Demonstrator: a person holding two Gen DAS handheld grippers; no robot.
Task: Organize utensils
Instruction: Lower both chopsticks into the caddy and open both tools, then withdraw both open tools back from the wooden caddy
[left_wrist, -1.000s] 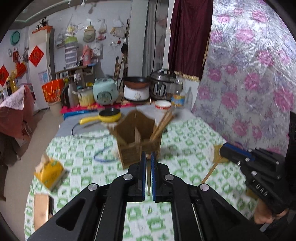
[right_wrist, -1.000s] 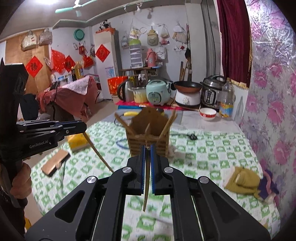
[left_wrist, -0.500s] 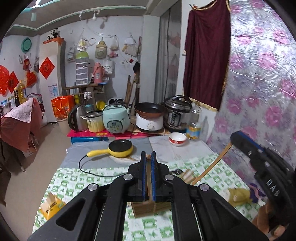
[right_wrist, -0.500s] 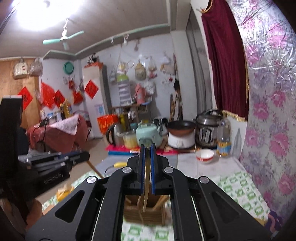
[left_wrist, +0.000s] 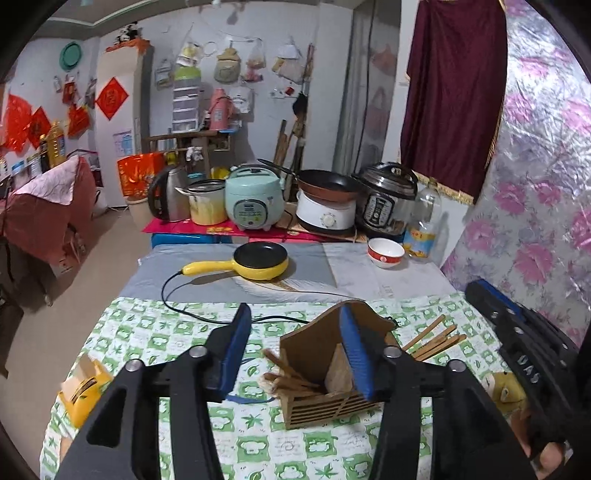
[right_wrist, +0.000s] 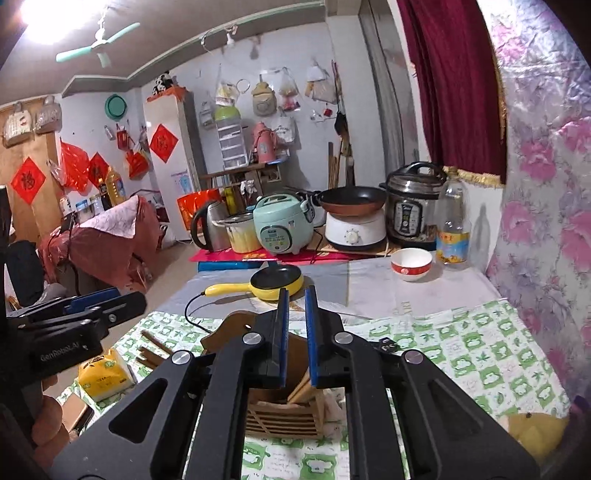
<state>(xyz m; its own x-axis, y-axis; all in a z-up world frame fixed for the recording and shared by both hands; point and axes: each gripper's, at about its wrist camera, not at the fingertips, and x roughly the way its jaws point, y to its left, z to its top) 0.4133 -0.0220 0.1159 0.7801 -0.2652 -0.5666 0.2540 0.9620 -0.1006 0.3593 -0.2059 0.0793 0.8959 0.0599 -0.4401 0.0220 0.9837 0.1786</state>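
Note:
A wooden utensil holder (left_wrist: 325, 373) stands on the green-checked tablecloth (left_wrist: 155, 332), right in front of both grippers. Brown chopsticks (left_wrist: 290, 374) lie in its left compartment, and more chopsticks (left_wrist: 434, 339) stick out on its right side. My left gripper (left_wrist: 294, 310) hovers above the holder, its jaws opening wide with nothing between the pads. My right gripper (right_wrist: 296, 295) is over the holder (right_wrist: 280, 417) too; its jaws are opening a little, with a narrow empty gap, and chopsticks (right_wrist: 301, 387) rest in the compartment below. Each gripper shows at the edge of the other's view.
A yellow electric pan (left_wrist: 262, 260) with a black cord (left_wrist: 170, 299) and a red-and-white bowl (left_wrist: 385, 252) sit farther back. Cookers and a kettle line the far end. A yellow tissue pack (left_wrist: 83, 387) lies left, a yellow cloth (left_wrist: 506, 387) right by the floral wall.
Both grippers were shut on a chopstick and swung in over the holder. Now both have let go: the left jaws stand wide, the right slightly apart, and the chopsticks sit in the holder.

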